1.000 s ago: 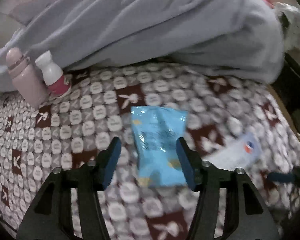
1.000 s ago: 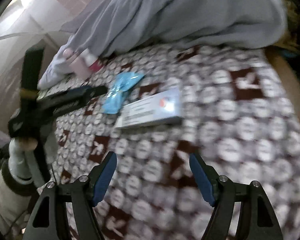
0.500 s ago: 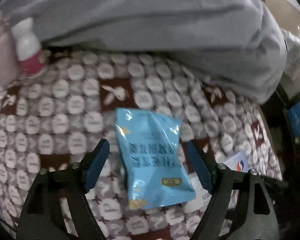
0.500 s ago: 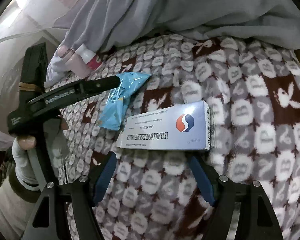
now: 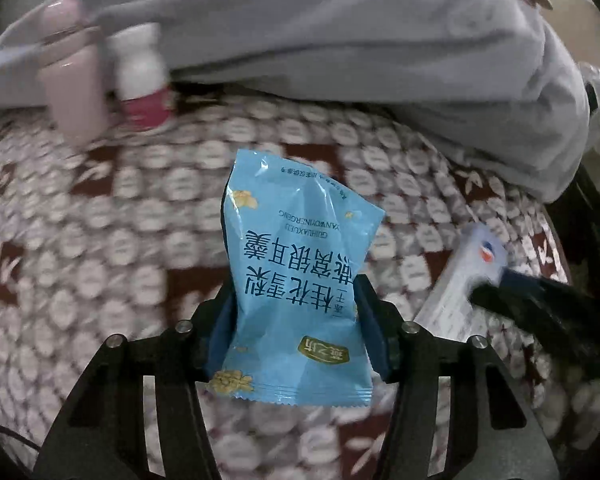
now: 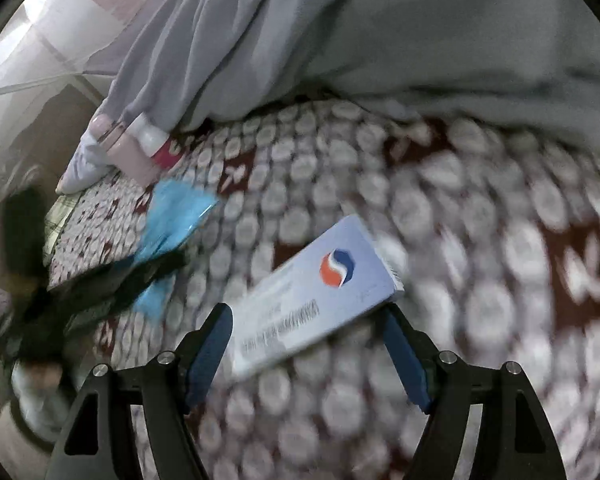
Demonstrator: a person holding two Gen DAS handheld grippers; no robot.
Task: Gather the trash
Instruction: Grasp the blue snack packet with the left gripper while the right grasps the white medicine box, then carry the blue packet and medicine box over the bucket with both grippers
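Observation:
A light blue snack packet [image 5: 296,280] with Chinese print is pinched between the blue pads of my left gripper [image 5: 296,332], its top end sticking up over the patterned blanket [image 5: 100,240]. The packet also shows in the right wrist view [image 6: 176,216]. A white medicine box [image 6: 316,292] with a red and blue logo lies on the blanket between the open fingers of my right gripper [image 6: 308,356]; it also shows in the left wrist view [image 5: 460,280], with the right gripper's dark finger at its end.
A pink bottle [image 5: 72,72] and a small white bottle with a pink label [image 5: 140,76] stand at the blanket's far left. A grey quilt [image 5: 340,40] is heaped along the back. The bed edge drops off at the right.
My left gripper has closed on the blue packet and raised it. My right gripper has moved forward so its open fingers straddle the medicine box.

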